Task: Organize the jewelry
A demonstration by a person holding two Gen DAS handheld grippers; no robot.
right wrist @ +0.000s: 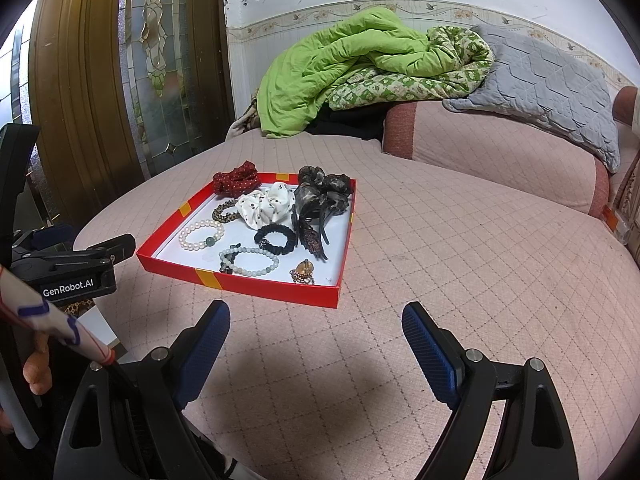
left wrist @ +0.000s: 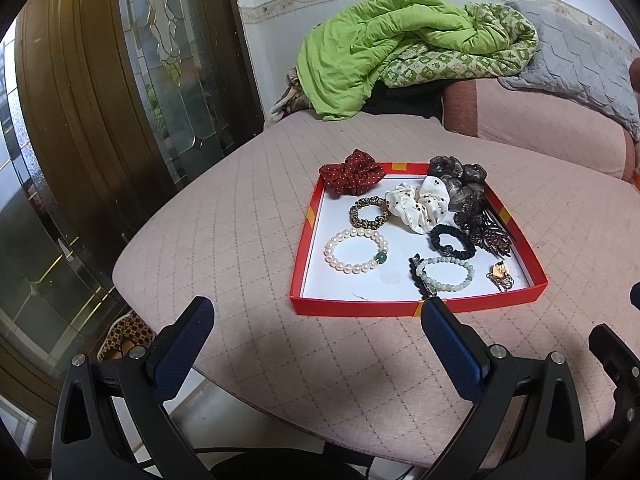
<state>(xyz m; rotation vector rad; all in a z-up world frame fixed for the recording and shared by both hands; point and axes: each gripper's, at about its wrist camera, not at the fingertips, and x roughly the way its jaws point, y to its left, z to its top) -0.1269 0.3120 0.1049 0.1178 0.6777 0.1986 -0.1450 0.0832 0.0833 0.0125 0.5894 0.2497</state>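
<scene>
Pink quilted bed cover (left wrist: 248,216) is filling most of both views, and sitting on it is a shallow red cardboard tray with a white floor (left wrist: 308,240).

Counting what's lying in the tray:
- Two bead bracelets: a white pearl bracelet with one green bead (left wrist: 357,251) near the left wall, and a pale green bead bracelet (left wrist: 445,273) close to the front wall.
- Three fabric scrunchies along the back: a dark red dotted scrunchie (left wrist: 352,177) hanging over the back left corner, a white dotted scrunchie (left wrist: 416,200) in the middle, and a grey-brown sheer scrunchie (left wrist: 456,180) at the back right.
- Two small hair ties: a leopard-print one (left wrist: 369,212) and a black one (left wrist: 452,241).
- One dark brown beaded hair clip (left wrist: 486,232) leaning against the right wall.
- One small gold trinket with an amber stone (left wrist: 500,276) in the front right corner.
- One small black clip (left wrist: 418,270), touching the green bracelet.

Left gripper (left wrist: 316,334) and right gripper (right wrist: 316,336) are both hovering over the cover on the near side of the tray, fingers spread wide open and holding nothing.

Behind the tray, a crumpled lime green quilt (right wrist: 332,72) and a grey quilted pillow (right wrist: 548,80) are piling up against the wall, with a pink bolster (right wrist: 500,152) in front of them. Brown wooden door with leaded glass (left wrist: 120,100) is standing off to the left. Nothing is lying between the grippers and the tray's front wall.
</scene>
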